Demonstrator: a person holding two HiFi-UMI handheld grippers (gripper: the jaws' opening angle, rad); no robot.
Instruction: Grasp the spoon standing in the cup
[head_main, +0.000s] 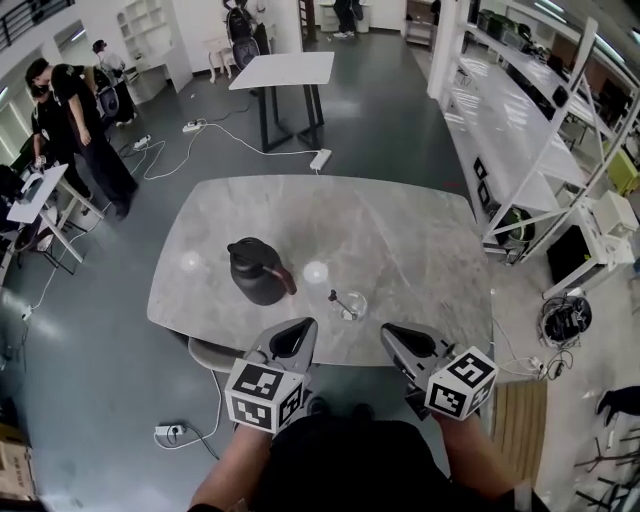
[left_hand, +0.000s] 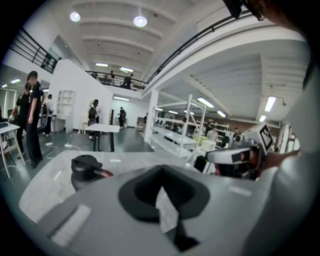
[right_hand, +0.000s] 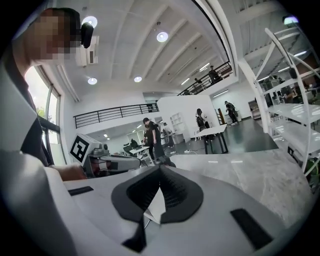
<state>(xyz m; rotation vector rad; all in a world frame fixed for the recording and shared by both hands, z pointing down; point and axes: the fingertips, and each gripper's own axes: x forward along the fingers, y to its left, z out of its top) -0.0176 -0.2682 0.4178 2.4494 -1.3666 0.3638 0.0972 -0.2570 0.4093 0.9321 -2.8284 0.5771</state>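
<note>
cup (head_main: 351, 306) near table (head_main: 420, 250) edge (spoon (head_main: 338, 298) inside)

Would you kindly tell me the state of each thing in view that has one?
Left gripper: shut, empty.
Right gripper: shut, empty.
Spoon: standing tilted in the cup, not grasped.
Glass cup: upright, holding the spoon.
Black jug: upright, lid on.

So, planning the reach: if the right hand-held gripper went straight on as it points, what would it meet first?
Probably the glass cup holding the spoon: the right hand-held gripper aims at it in the head view. Height is unclear; it might pass above.
</note>
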